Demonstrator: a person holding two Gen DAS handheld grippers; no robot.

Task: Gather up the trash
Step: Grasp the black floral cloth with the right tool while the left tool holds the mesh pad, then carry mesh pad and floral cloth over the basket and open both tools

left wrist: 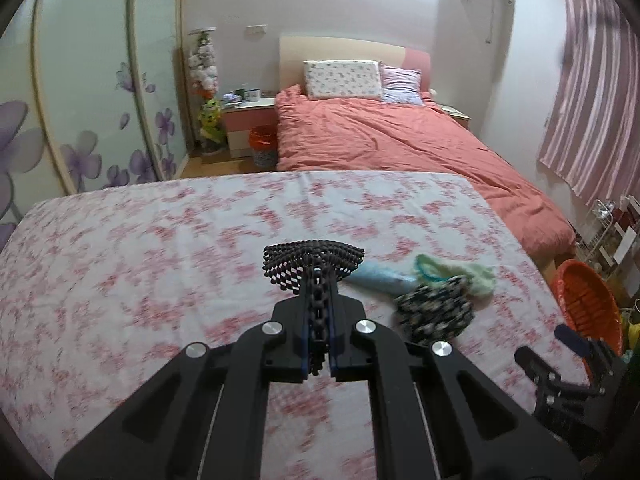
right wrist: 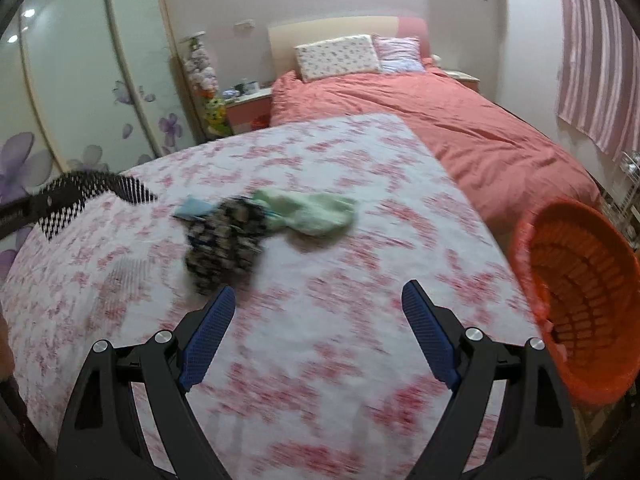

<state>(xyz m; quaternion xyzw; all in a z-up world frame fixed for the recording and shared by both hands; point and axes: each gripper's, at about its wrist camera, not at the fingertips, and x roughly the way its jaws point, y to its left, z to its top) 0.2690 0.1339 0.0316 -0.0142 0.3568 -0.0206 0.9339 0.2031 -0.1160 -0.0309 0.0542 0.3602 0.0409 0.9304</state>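
Left wrist view: my left tongs (left wrist: 316, 276) sit at frame centre, clenched on a black-and-white patterned fabric piece (left wrist: 312, 260) that fans out above the tips, held over the floral-covered worktop (left wrist: 140, 260). Just right of the tips lies a small pile: a pale blue piece (left wrist: 380, 278), a light green cloth (left wrist: 476, 276) and a dark patterned cloth (left wrist: 436, 312). An orange basket (left wrist: 584, 304) stands at the right edge, past the worktop's corner. To do this step well, I judge I should carry the held piece rightward over the pile, high enough not to drag it, and let go only when it is above the basket mouth.

Right wrist view: my right tongs (right wrist: 318, 312) are released, blue pads spread wide, with nothing between them. The dark patterned cloth lies just above the left pad, the green cloth beyond it toward frame centre, both apart from the pads. The basket fills the right edge, close beside the right finger. The held fabric shows at the left edge.
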